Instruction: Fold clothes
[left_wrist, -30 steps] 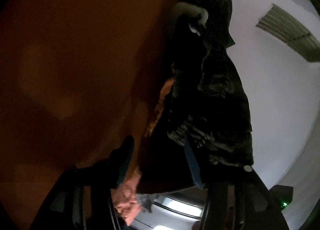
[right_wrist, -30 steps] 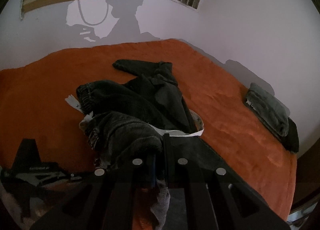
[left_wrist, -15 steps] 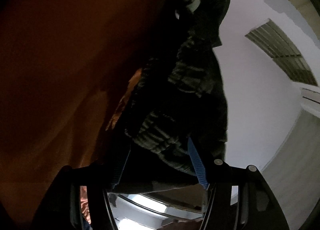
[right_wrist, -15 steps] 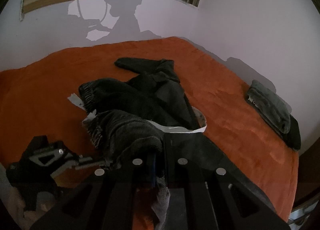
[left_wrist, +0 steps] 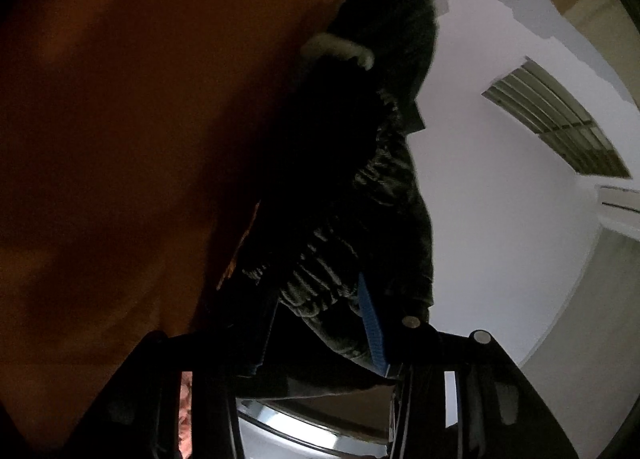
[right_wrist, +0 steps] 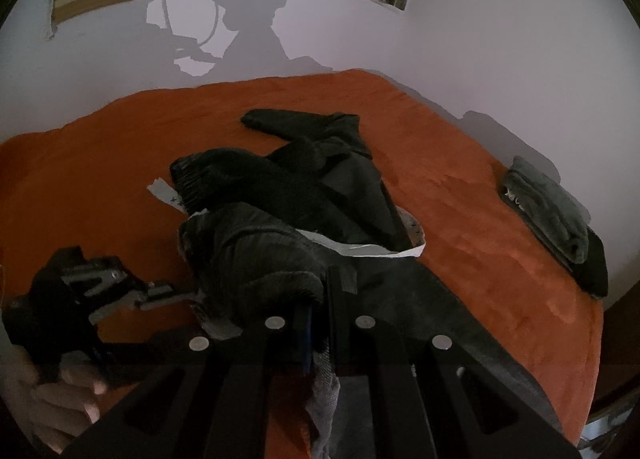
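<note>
On the orange bedspread [right_wrist: 460, 195], both jaws pinch the dark garment [right_wrist: 256, 251].

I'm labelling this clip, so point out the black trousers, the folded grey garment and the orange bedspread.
black trousers [right_wrist: 320, 195], right wrist view, middle of upper leg.
folded grey garment [right_wrist: 548, 211], right wrist view, top face.
orange bedspread [right_wrist: 460, 227], right wrist view, bare patch.

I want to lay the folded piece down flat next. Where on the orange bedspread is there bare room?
Free: the orange bedspread between the crumpled dark trousers and the folded grey-and-black stack at the right edge; also the far strip below the wall, and the left part behind the left gripper. Crowded: the near middle, where the right gripper pinches the trousers.
</note>
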